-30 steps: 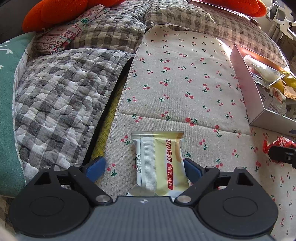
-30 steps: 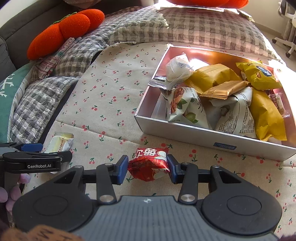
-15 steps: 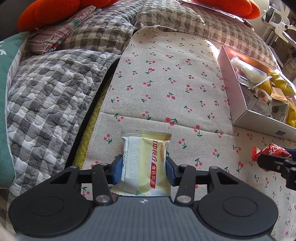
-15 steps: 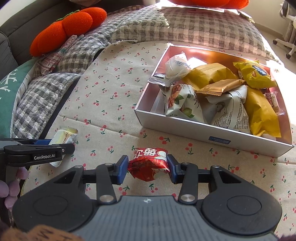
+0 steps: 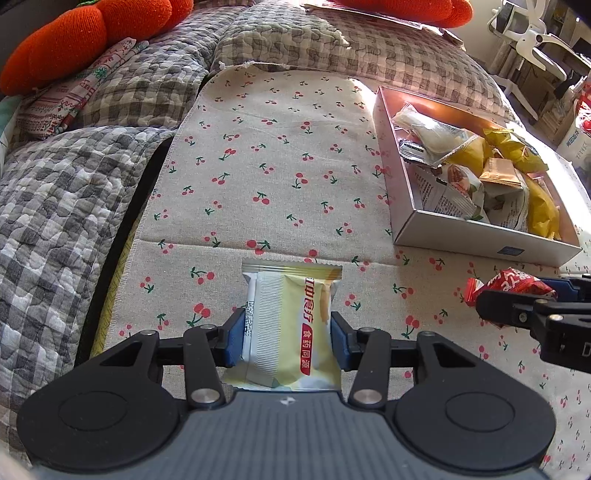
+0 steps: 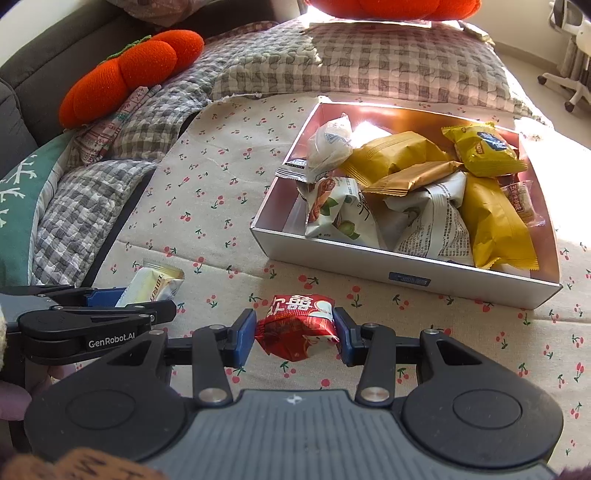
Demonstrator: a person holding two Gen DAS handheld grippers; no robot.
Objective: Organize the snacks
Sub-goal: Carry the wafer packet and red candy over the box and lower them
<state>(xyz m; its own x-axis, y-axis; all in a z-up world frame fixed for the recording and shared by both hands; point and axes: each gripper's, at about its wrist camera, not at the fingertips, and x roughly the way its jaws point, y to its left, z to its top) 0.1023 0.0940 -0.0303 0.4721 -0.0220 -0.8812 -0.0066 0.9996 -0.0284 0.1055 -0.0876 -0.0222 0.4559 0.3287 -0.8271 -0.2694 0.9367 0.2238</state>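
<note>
My left gripper (image 5: 287,338) is shut on a pale yellow snack packet (image 5: 291,325) with red lettering, its blue pads pressing both long sides, held just above the cherry-print cloth (image 5: 273,155). The same packet (image 6: 155,282) shows in the right wrist view at lower left, in the left gripper (image 6: 122,299). My right gripper (image 6: 293,332) is shut on a small red snack packet (image 6: 297,330), which also appears at the right of the left wrist view (image 5: 508,282). A silver box (image 6: 369,264) holding several snack packets lies just beyond the right gripper.
Grey checked quilted cushions (image 5: 55,206) border the cloth on the left and far side. Orange plush pumpkins (image 6: 129,74) and a green cushion (image 6: 14,206) lie at the left. A white office chair (image 5: 528,33) stands far right. A dark gap (image 5: 122,236) runs along the cloth's left edge.
The left gripper closed on the yellow packet and carried it to the right, bringing the box further into its view. The right gripper kept its hold on the red packet and barely moved.
</note>
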